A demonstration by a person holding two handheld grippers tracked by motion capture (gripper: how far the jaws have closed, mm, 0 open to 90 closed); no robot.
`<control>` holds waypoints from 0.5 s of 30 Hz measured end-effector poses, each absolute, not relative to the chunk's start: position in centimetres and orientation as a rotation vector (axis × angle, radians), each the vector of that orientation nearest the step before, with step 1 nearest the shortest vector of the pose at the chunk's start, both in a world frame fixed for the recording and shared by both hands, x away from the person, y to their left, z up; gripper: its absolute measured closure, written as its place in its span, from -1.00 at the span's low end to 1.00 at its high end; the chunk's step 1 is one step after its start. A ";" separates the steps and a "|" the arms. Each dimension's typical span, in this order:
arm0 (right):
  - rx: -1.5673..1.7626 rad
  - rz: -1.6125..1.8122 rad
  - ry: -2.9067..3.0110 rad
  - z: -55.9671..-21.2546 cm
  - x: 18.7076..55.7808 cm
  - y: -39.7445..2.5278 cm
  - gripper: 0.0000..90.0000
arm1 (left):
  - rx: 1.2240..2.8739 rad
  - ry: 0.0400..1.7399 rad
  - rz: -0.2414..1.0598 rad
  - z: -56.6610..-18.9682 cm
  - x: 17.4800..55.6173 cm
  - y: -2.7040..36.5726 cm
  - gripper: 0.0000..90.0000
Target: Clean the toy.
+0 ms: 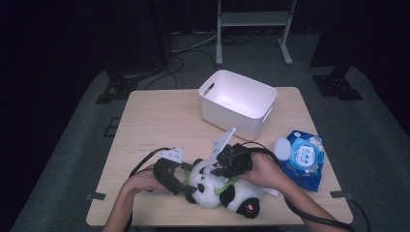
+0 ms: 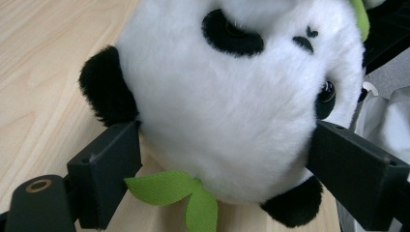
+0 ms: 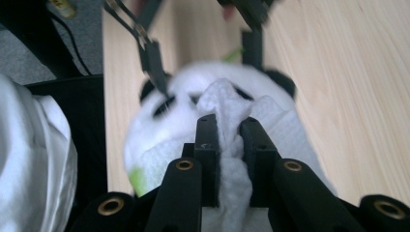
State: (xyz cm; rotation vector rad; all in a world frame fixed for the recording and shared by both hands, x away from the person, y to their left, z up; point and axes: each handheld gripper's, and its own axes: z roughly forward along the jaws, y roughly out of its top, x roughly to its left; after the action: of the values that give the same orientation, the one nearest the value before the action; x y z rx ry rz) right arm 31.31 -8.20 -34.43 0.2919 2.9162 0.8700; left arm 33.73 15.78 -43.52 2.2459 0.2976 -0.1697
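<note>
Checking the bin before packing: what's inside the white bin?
The white bin shows bare white floor and far walls in the high view; its near wall hides the strip of floor behind it.

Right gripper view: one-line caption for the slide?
Right gripper pinches a white paper wipe against the face of a black-and-white plush panda lying on the light wooden table.

One plush panda (image 1: 220,188) lies between the left gripper's (image 2: 222,159) jaws, one jaw at each side of its head. One white wipe (image 3: 229,145) is pinched between the right gripper's (image 3: 227,123) jaws. Beyond the jaws stands one white basket (image 1: 237,104); off to the right gripper's side lies one blue wipe pack (image 1: 302,159). Two grippers, four jaws in all
</note>
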 end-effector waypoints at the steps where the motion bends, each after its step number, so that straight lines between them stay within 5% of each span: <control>1: 0.318 0.868 2.913 -34.5 31.4 -8.8 0.73 | 2.244 0.301 -0.168 -43.5 33.7 15.8 -0.75; 15: 0.383 0.955 2.920 -36.6 30.5 -10.9 0.76 | 2.186 0.277 -0.110 -41.6 33.5 15.6 -0.77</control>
State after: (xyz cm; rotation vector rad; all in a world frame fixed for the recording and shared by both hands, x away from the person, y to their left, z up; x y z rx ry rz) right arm 30.47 -10.88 -36.62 0.3834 2.9198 0.9550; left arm 33.46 15.58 -41.61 2.1863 0.2774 -0.1102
